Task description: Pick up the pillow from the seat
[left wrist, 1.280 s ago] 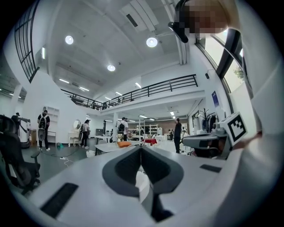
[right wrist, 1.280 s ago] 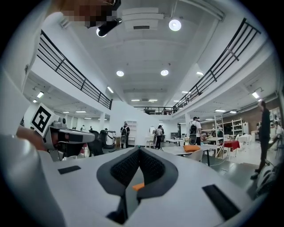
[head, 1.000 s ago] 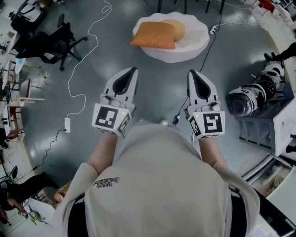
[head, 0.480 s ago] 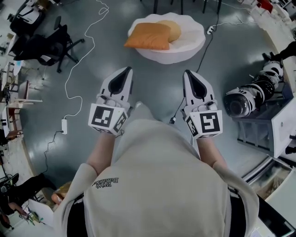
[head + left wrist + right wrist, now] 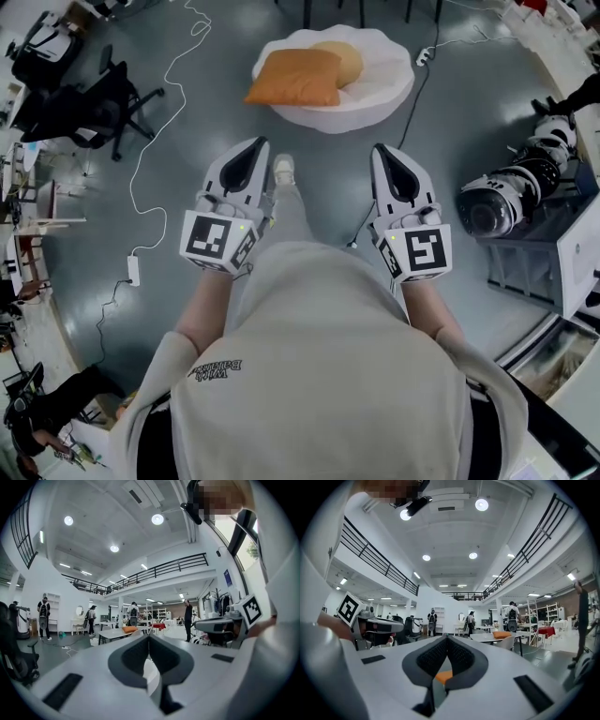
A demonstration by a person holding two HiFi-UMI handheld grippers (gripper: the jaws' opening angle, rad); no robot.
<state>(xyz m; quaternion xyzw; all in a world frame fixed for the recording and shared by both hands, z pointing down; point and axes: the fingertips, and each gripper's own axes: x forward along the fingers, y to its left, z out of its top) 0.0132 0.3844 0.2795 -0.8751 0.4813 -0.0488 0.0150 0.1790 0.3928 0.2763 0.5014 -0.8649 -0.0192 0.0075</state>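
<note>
**Left gripper** [image 5: 254, 147]: fingers clenched tip to tip, nothing between them. Held level, pointing to 12 o'clock.

**Right gripper** [image 5: 383, 152]: fingers likewise pressed together and empty, level, parallel to the left one. In the right gripper view a patch of orange shows through the gap behind the closed tips; its source cannot be told.

**Shoe** [image 5: 283, 170]: the person's foot, on the floor between the two grippers.

**Pillow** [image 5: 294, 78]: orange, square. It lies on the seat at 12 o'clock, well apart from both grippers, its left corner overhanging the rim.

**Seat** [image 5: 380, 86]: white, round, low, standing on the floor. A tan cushion [image 5: 345, 58] rests on it, touching the pillow's far right edge.

**Cable** [image 5: 153, 141]: white, winding over the floor at 10 o'clock down to a power strip [image 5: 133, 270]. It does not cross the way to the seat.

**Office chair** [image 5: 89, 94]: black, at 10 o'clock.

**Machine** [image 5: 502, 195]: black and white, at 3 o'clock, partly cut off by the frame edge.

**Floor** [image 5: 187, 56]: grey, glossy. The room is a large white hall with a railed gallery, ceiling lights and distant people.
</note>
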